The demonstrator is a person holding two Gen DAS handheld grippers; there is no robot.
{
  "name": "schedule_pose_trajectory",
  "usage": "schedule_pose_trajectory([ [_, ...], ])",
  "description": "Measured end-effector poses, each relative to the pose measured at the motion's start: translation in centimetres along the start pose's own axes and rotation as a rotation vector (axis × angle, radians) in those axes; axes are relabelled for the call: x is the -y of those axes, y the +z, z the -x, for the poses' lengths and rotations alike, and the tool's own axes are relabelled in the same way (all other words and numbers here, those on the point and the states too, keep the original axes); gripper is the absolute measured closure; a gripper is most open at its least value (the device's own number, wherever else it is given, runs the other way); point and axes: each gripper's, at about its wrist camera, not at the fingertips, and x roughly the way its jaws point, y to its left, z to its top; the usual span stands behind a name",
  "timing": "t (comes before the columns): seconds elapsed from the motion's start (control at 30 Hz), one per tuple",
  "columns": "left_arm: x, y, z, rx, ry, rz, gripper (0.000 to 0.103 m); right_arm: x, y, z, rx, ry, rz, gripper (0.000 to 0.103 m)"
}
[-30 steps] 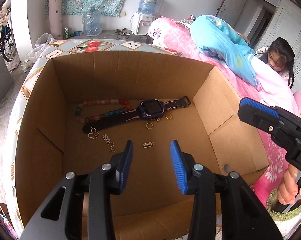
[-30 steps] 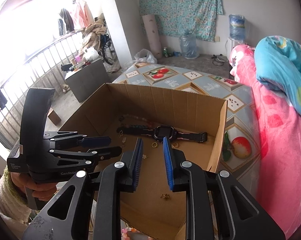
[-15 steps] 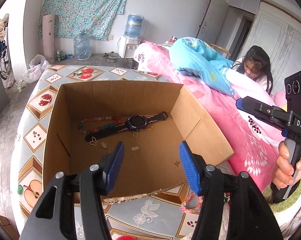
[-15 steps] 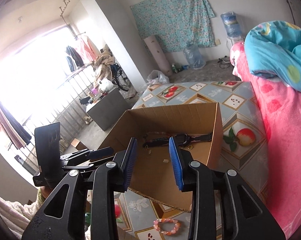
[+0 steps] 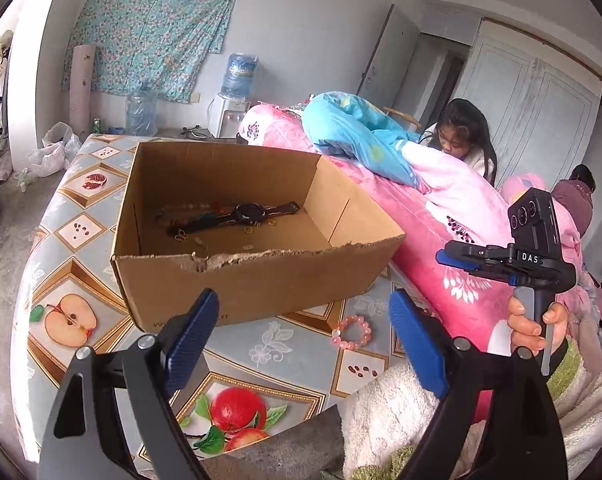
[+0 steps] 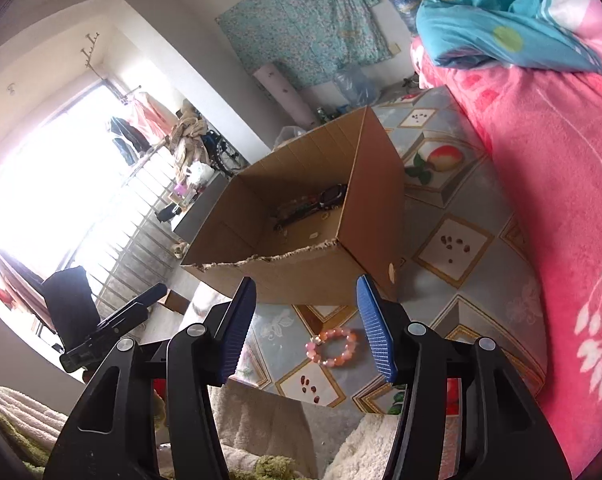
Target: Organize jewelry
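Right hand-held gripper, rolled, opening, points down toward pink bracelet.

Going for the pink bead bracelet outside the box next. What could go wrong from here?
The pink bead bracelet lies flat on the slick cloth; the right gripper, fingers opening and empty, may push it rather than pinch it. The cardboard box stands just behind it, and its torn front rim could snag a lift.

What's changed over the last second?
Both grippers backed out of the cardboard box; their jaws are opening, nothing between them. The right gripper now faces the pink bead bracelet on the tabletop. The watch and the box stayed put.
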Motion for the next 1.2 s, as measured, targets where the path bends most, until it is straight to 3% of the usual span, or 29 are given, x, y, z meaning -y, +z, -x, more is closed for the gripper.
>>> schedule_pose_trajectory([
  [0.1,0.0,-1.4,-1.9,-0.07,0.084,0.009,0.017,0.6,-1.2,-2.5,-0.072,-0.092,-0.021,0.052],
  [0.23,0.0,-2.9,-6.5,-0.219,0.317,-0.01,0.017,0.4,-2.0,-5.0,-0.135,-0.229,-0.002,0.052],
  [0.33,-0.3,-4.2,-9.2,-0.298,0.449,-0.04,0.017,-0.1,-2.3,-5.9,-0.149,-0.262,0.027,0.054],
  [0.63,-0.8,-5.3,-12.1,-0.355,0.492,0.006,0.017,-1.8,-3.4,-7.8,-0.186,-0.365,0.145,0.072],
  [0.87,-1.7,-5.5,-11.9,-0.342,0.486,0.036,0.014,-1.6,-3.5,-9.5,-0.229,-0.328,0.127,0.089],
  [1.2,-2.2,-5.7,-11.6,-0.337,0.468,0.067,0.011,-3.1,-3.5,-11.0,-0.256,-0.287,0.159,0.091],
])
